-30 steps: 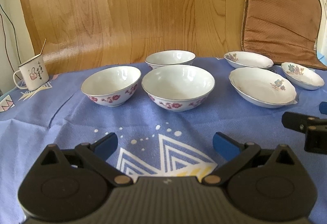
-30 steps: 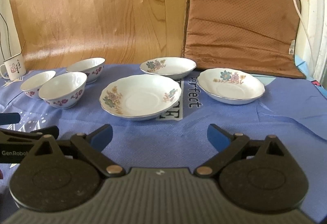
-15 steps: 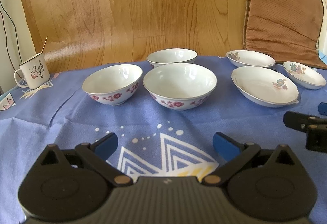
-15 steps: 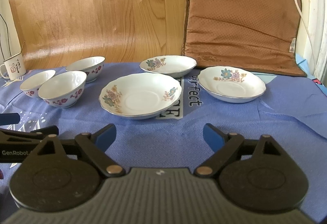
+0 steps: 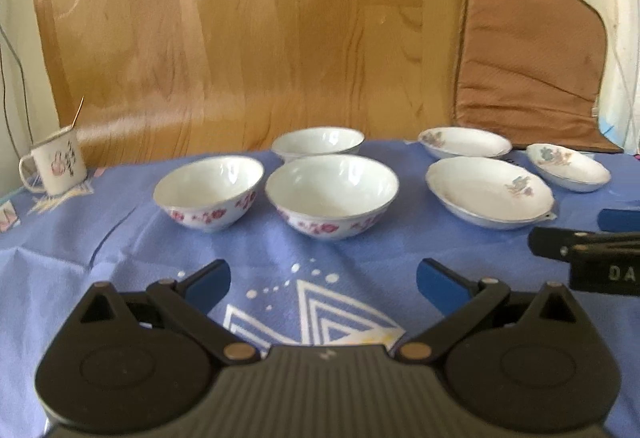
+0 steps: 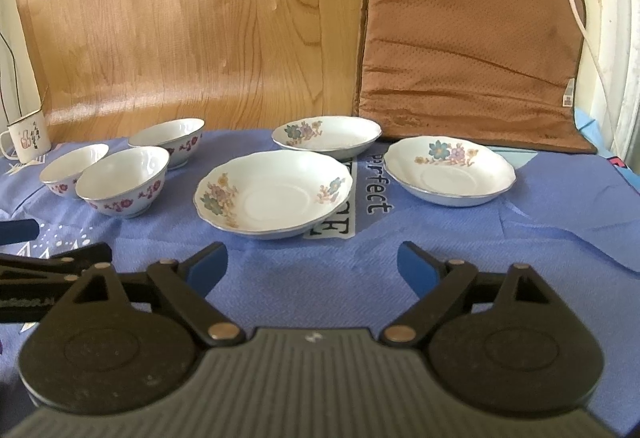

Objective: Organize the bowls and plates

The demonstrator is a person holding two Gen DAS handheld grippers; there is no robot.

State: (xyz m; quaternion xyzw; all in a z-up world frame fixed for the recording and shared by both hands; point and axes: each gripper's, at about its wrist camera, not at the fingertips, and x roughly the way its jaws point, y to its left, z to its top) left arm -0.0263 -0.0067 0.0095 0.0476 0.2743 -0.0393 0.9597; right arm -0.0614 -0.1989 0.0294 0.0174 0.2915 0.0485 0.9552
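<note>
Plates and bowls are not stacked yet; all six stand apart on the blue cloth [image 6: 460, 270], so organizing is only beginning. The right gripper [image 6: 312, 266], spread wide and empty after narrowing slightly, faces the nearest plate [image 6: 274, 194] just ahead. The left gripper [image 5: 323, 278], also released, faces the nearest bowl [image 5: 332, 194]. Further behind stand two more bowls and two more plates. Next, I think, one gripper must advance and clamp a rim.

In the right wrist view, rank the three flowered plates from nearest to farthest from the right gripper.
Measured from the right gripper:
1. Front plate, just ahead, slightly left.
2. Right plate, ahead to the right, in front of the brown cushion.
3. Back plate, behind the front plate, by the wood panel.
</note>
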